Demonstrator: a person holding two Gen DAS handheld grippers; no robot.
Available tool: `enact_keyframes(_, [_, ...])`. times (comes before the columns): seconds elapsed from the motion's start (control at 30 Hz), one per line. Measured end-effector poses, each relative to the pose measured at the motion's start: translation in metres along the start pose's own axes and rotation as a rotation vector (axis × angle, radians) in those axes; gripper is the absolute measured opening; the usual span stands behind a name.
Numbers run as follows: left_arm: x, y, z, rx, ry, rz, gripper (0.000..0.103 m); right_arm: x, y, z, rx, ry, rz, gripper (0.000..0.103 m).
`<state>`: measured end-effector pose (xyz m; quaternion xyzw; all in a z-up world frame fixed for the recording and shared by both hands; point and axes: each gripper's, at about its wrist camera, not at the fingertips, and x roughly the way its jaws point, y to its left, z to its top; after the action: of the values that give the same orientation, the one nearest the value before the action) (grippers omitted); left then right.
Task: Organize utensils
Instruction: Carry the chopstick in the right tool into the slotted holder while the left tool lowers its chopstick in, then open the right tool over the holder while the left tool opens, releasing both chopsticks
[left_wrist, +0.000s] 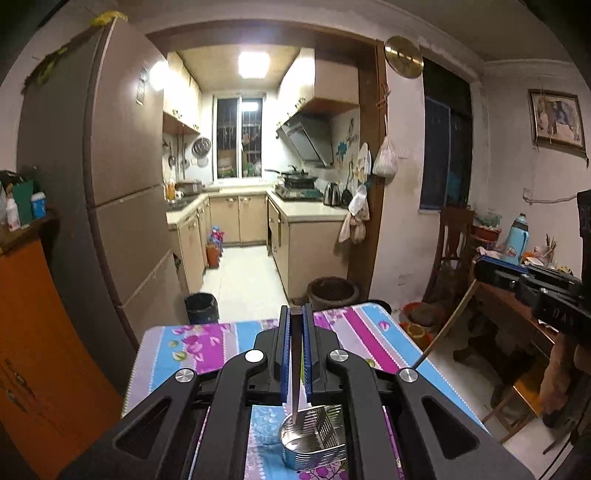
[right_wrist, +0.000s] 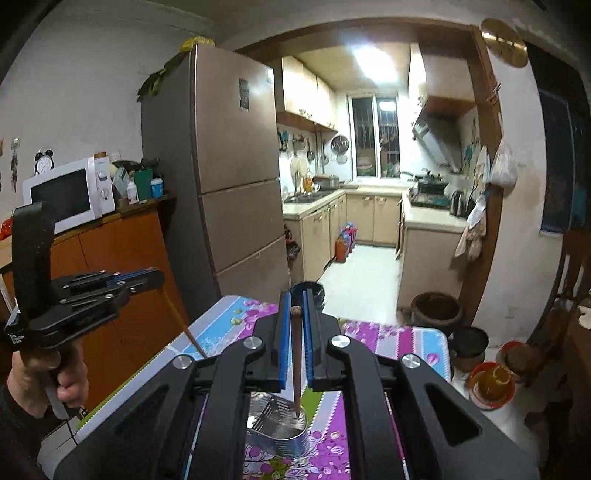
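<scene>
My left gripper (left_wrist: 295, 311) is shut on a slim tapered chopstick (left_wrist: 295, 369) that looks grey here. The stick points down toward a steel utensil holder (left_wrist: 317, 443) on the floral tablecloth (left_wrist: 207, 343). My right gripper (right_wrist: 295, 295) is shut on a brown wooden chopstick (right_wrist: 296, 362), its tip over the same holder (right_wrist: 280, 435). Whether either tip touches the holder I cannot tell. Each gripper shows in the other view: the right gripper (left_wrist: 480, 271) with its chopstick (left_wrist: 443, 328), and the left gripper (right_wrist: 160, 275) with its chopstick (right_wrist: 184, 325), held by a hand (right_wrist: 70, 384).
Beyond the table's far edge stand a black bin (left_wrist: 201, 308) and a brown crock (left_wrist: 332, 291). A tall fridge (left_wrist: 110, 184) and an orange cabinet (left_wrist: 37, 332) with a microwave (right_wrist: 66, 195) are on the left. A cluttered wooden table (left_wrist: 517, 302) is on the right.
</scene>
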<state>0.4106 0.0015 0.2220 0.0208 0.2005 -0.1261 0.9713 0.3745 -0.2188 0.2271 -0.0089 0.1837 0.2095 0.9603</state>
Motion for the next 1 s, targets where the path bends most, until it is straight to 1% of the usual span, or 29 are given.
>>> enact_keyframes(0.2, [0.031,-0.005,-0.011,0.023,0.069,-0.011,0.007,0.030,0.002,-0.011,0.010,0.076,0.017,0.005])
enact_keyframes(0.43, [0.062,-0.002,-0.021,0.011,0.129,-0.008,0.007,0.057,-0.005,-0.023,0.037,0.142,0.033,0.005])
enact_keyframes(0.87, [0.097,0.009,-0.024,-0.027,0.178,-0.004,0.007,0.092,-0.015,-0.033,0.063,0.214,0.059,0.005])
enact_keyframes(1.0, [0.104,0.009,-0.025,-0.028,0.182,0.022,0.008,0.098,-0.020,-0.035,0.071,0.215,0.047,0.006])
